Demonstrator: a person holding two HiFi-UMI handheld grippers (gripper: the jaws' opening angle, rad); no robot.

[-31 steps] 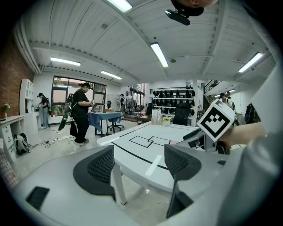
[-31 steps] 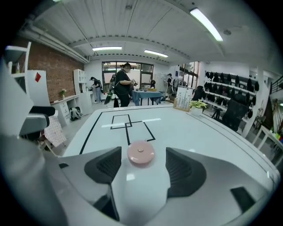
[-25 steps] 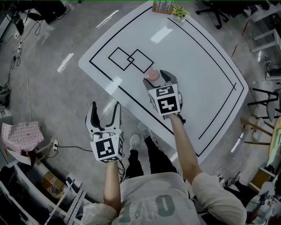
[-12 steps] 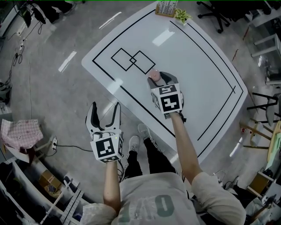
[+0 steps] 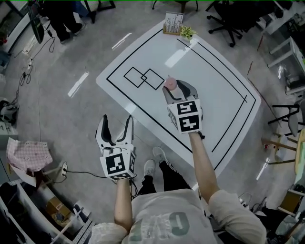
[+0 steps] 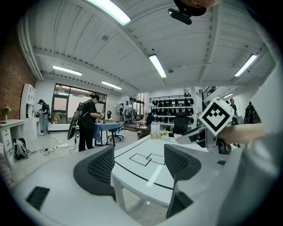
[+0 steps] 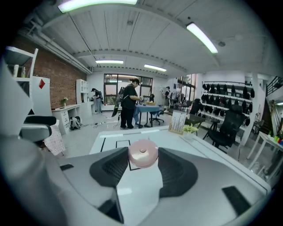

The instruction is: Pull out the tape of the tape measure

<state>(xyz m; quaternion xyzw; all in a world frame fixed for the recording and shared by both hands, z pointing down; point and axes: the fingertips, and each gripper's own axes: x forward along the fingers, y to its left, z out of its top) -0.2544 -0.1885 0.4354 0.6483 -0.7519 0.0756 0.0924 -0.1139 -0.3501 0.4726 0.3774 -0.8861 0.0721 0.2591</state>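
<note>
A round pink tape measure (image 5: 170,83) (image 7: 143,153) sits pinched between the two pads of my right gripper (image 5: 176,87) (image 7: 143,155), which is shut on it. It is held over the middle of the white table (image 5: 219,95), near the two overlapping black squares (image 5: 145,78). No tape shows pulled out of the case. My left gripper (image 5: 116,122) (image 6: 139,154) hangs off the table's near-left edge, over the floor. It is open with nothing between its fingers and points toward the table.
A card stand (image 5: 173,22) and a small plant (image 5: 187,32) stand at the table's far end. Office chairs (image 5: 224,14) are beyond it at the upper right. A pink cloth (image 5: 26,152) and shelving lie at the left. People stand (image 6: 90,121) in the background.
My right gripper's jaws have closed onto the pink tape measure, which lay between them open a second ago. The left gripper has stayed open in about the same place.
</note>
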